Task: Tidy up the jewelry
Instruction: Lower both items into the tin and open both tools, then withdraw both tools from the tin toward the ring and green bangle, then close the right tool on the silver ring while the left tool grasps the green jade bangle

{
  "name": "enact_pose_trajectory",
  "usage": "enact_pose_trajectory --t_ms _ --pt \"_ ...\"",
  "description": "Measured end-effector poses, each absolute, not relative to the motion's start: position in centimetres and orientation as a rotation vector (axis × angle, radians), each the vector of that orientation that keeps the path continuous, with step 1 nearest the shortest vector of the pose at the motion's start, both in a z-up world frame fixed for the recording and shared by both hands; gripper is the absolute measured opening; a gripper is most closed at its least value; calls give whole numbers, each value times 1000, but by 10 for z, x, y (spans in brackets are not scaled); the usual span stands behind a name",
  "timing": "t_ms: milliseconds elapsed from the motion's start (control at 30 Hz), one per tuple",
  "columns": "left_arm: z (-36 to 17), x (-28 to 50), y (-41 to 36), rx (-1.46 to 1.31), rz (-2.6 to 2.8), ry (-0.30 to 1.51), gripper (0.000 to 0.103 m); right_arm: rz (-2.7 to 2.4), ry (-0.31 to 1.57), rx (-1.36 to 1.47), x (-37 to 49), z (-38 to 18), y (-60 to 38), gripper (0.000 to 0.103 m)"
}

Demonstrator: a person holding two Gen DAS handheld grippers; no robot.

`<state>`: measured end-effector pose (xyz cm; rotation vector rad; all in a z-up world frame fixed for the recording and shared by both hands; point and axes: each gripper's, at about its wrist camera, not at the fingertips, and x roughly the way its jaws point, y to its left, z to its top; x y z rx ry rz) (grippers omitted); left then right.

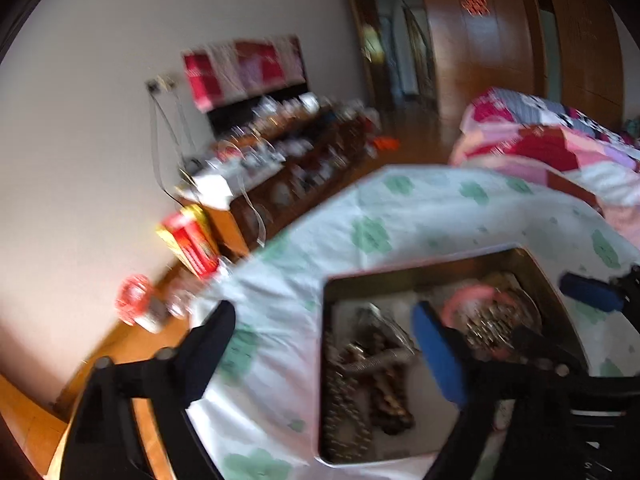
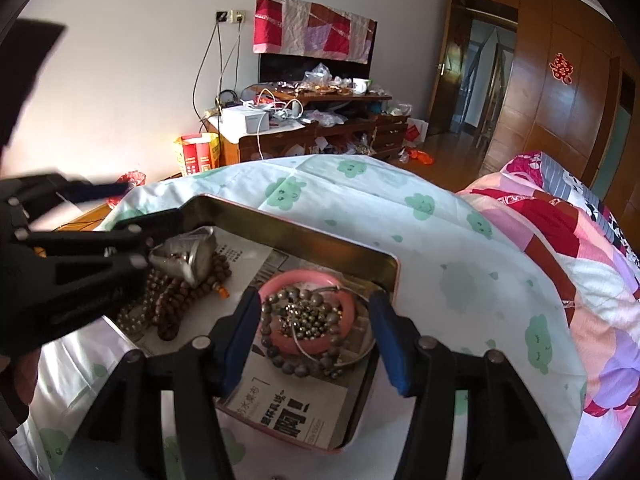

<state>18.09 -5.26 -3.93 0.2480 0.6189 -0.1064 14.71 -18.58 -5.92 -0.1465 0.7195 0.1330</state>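
A shallow metal tin [image 2: 304, 240] lined with printed paper sits on a table with a cloud-print cloth [image 2: 400, 220]. Inside lie a pink bangle [image 2: 348, 312] ringed with bead bracelets, brown wooden bead strings [image 2: 180, 300] and a silver bell-shaped piece [image 2: 188, 258]. My right gripper [image 2: 316, 340] is open, its blue pads on either side of the pink bangle. My left gripper [image 1: 328, 344] is open and empty over the tin's left edge [image 1: 326, 320]; it shows at the left of the right wrist view [image 2: 120, 208]. The left wrist view is blurred.
A bed with a pink and red quilt [image 2: 560, 248] lies right of the table. A cluttered wooden cabinet [image 2: 312, 128] stands against the far wall. A red and yellow bag [image 2: 196, 156] sits on the floor beside it.
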Motion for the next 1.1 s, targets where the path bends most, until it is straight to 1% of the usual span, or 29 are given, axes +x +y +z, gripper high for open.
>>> enact_pose_trajectory --t_ms 200,333,500,567,633,800,967,1100 --pt "-38 177 -51 267 -115 639 91 107 718 -123 138 -58 -194 59" --pt "-40 169 -50 264 -104 652 91 92 718 -114 128 -56 -200 64" --pt "-40 134 -47 262 -81 641 91 67 719 -114 108 -56 -209 69" --pt "-44 113 -46 248 -94 648 91 63 728 -107 95 -58 -214 71" --pt "-51 94 -47 244 -99 664 91 48 738 -107 81 -62 -220 77" --pt "-74 60 -60 245 -132 719 91 -6 787 -97 52 -83 -233 77" --pt "-82 54 -79 294 -157 727 91 -55 801 -97 36 -93 -247 77" --pt "-86 51 -86 275 -200 750 91 -69 805 -78 37 -96 -254 78"
